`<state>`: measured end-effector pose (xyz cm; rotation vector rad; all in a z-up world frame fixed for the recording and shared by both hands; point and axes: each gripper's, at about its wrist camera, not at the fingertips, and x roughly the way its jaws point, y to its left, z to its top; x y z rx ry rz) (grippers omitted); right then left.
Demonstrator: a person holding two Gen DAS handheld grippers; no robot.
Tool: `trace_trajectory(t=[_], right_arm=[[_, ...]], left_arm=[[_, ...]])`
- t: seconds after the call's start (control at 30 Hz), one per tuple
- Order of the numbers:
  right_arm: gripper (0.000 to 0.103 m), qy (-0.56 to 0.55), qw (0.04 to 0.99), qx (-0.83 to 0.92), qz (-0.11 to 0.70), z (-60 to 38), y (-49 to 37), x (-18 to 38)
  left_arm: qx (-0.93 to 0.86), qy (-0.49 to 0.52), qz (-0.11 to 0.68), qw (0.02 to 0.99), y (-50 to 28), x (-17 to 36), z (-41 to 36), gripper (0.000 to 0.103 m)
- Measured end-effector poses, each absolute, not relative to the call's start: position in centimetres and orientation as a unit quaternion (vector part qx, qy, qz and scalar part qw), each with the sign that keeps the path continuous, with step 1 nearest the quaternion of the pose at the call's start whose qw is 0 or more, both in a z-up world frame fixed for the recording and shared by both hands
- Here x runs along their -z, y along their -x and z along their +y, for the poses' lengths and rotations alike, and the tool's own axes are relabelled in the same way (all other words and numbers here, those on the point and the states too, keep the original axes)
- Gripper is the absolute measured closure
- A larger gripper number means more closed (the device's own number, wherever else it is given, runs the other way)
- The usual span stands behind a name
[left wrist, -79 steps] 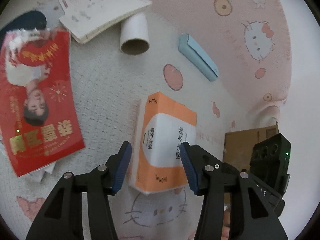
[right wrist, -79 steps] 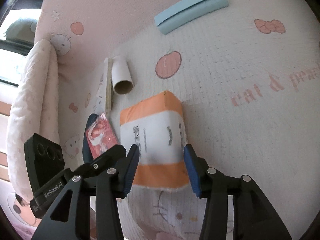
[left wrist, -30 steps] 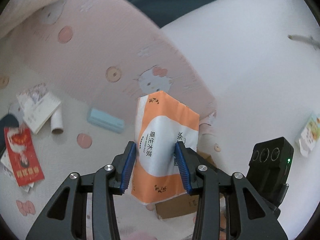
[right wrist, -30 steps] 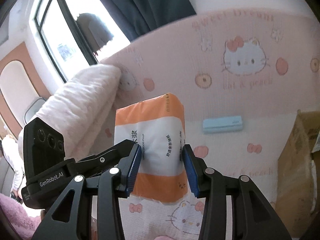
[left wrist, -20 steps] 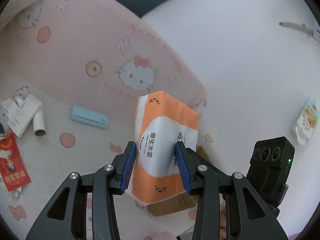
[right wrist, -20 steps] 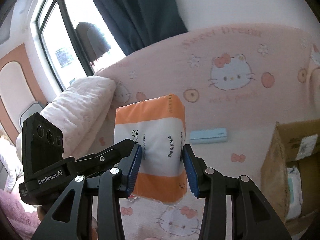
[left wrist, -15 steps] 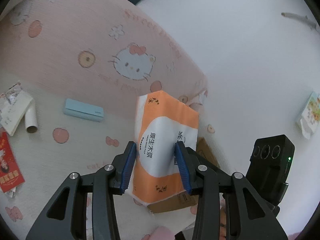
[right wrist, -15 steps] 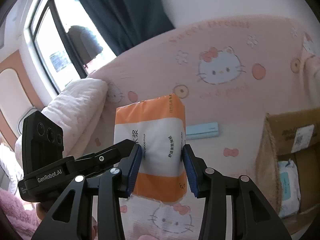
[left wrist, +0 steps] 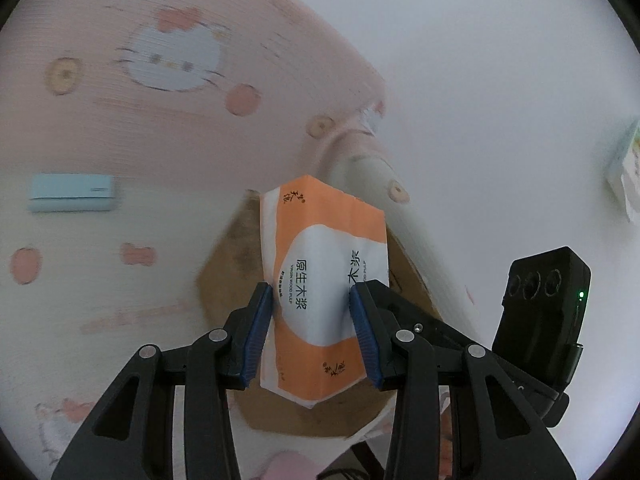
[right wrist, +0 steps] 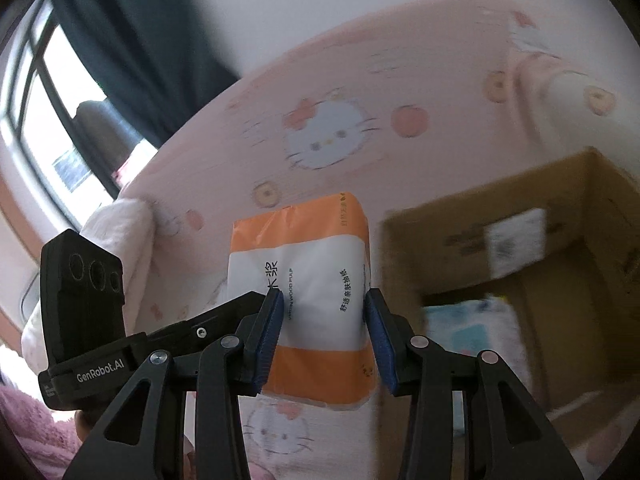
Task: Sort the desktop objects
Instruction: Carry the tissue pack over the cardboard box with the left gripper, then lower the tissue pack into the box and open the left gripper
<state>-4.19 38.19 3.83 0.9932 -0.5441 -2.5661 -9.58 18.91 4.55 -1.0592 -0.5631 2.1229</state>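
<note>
Now both grippers' jaws clamp the tissue pack [left wrist: 320, 280]; keep it level toward the cardboard box [right wrist: 560, 240] at three o'clock

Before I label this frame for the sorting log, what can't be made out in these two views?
- Cardboard box, left wrist view: its inside is hidden by the tissue pack.
- Pale packet in the box, right wrist view: blurred, print unreadable.
- White label on the box wall, right wrist view: text smeared by motion.
- Item at the right edge, left wrist view: cut off by the fisheye rim.
- Blue case: lettering too small.
</note>
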Motion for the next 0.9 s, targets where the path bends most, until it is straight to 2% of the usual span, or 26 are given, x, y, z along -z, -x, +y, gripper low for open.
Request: trace_trajectory(t=[0.33,0.6,0.9], right_arm=[[0.064,-0.372,0.105,0.897,-0.214,46.7,3.7,-2.6],[0.064,-0.422,0.109,0.866,-0.243,49.2,5.0,0.6],[0.065,-0.475,0.136,0.84,-0.224,48.4,7.0,3.0]], left_arm=[[-0.797,0.456,-0.142,0.371,10.5,-3.4,27.7,0.059],[-0.782,0.512,-0.109,0.338,11.6,-1.5,29.5,0.059],[-0.776,0.56,-0.039,0.287,12.1,-0.5,30.7,0.059]])
